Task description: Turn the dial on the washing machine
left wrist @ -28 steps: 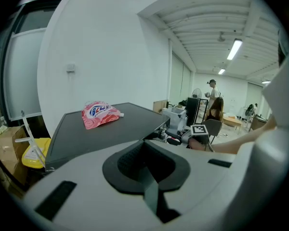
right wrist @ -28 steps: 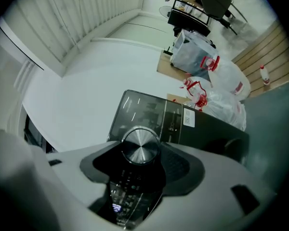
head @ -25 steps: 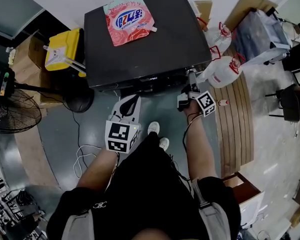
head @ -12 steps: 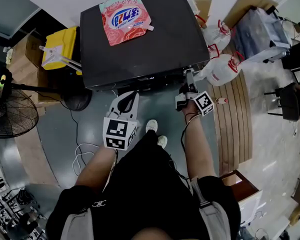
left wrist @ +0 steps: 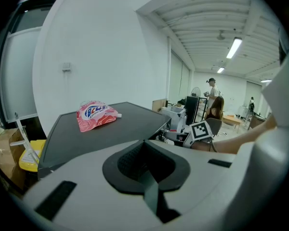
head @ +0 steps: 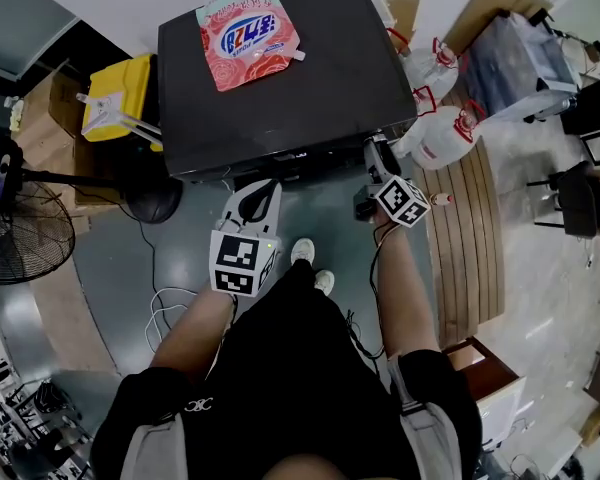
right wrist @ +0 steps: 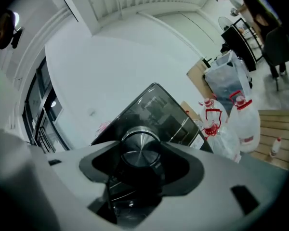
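The black washing machine fills the top of the head view, with a pink detergent pouch lying on its lid. My right gripper is pressed to the machine's front right corner. In the right gripper view its jaws are closed around a round silver dial. My left gripper hangs in front of the machine's middle, shut and empty, touching nothing. From the left gripper view I see the machine's lid and the pouch beyond the closed jaws.
A yellow box and a standing fan are left of the machine. White plastic jugs and a wooden pallet lie to the right. A white cable trails on the floor.
The right gripper has rolled about its own axis while staying on the dial, so its marker cube faces up more. The left gripper has barely moved.
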Tool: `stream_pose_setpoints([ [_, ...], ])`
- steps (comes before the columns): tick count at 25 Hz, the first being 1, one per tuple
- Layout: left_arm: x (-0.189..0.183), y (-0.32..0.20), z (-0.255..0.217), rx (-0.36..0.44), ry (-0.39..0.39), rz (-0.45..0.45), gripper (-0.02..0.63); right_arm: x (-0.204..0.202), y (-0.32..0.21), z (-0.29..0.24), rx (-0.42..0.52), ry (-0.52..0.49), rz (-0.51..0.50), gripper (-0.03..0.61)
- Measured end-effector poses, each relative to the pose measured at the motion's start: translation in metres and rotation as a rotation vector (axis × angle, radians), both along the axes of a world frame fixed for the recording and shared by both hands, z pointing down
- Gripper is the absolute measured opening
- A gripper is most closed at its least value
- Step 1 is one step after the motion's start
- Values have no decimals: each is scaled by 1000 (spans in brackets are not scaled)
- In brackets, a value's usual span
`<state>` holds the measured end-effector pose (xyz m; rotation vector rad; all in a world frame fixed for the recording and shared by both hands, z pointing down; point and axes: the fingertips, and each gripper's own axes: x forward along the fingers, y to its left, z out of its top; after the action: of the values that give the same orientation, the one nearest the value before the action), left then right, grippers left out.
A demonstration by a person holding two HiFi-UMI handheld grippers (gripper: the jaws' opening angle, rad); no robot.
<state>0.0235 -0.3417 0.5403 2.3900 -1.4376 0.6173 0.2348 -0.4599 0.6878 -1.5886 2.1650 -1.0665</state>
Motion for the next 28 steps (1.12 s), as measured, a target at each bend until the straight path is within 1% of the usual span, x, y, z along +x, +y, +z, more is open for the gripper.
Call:
stream_pose_setpoints([
  [5,3,-4,-4,11,6,11,-5,2,1,1,-9,-22,18,255],
  [10,-3,-6,-8,19,5,4,-5,1,-1,0,-7,1,12,254],
  [12,-5,-4,-8,20,5,2,-5,0,0,0,-6,47,4,253],
  [13,-6,-3,-8,22,5,1,-5,-1,0,0,-3,88,-3,253],
  [14,-6,-3,-9,24,5,1,-5,-2,0,0,3,148,-13,253],
  [17,-7,0,-11,31,6,1,-5,-4,1,-1,26,402,-48,253],
  [18,-7,1,-12,32,6,1,-5,-5,2,-1,28,458,-55,253],
  [19,-7,2,-13,33,6,1,-5,-5,2,-1,26,482,-57,253],
  [22,-8,4,-16,38,9,-1,-5,-3,3,-4,16,455,-40,253],
  [24,-8,6,-18,45,13,-2,-5,-2,4,-11,29,449,-19,253],
  [28,-6,10,-26,61,28,-2,-5,3,15,-32,67,478,12,253],
])
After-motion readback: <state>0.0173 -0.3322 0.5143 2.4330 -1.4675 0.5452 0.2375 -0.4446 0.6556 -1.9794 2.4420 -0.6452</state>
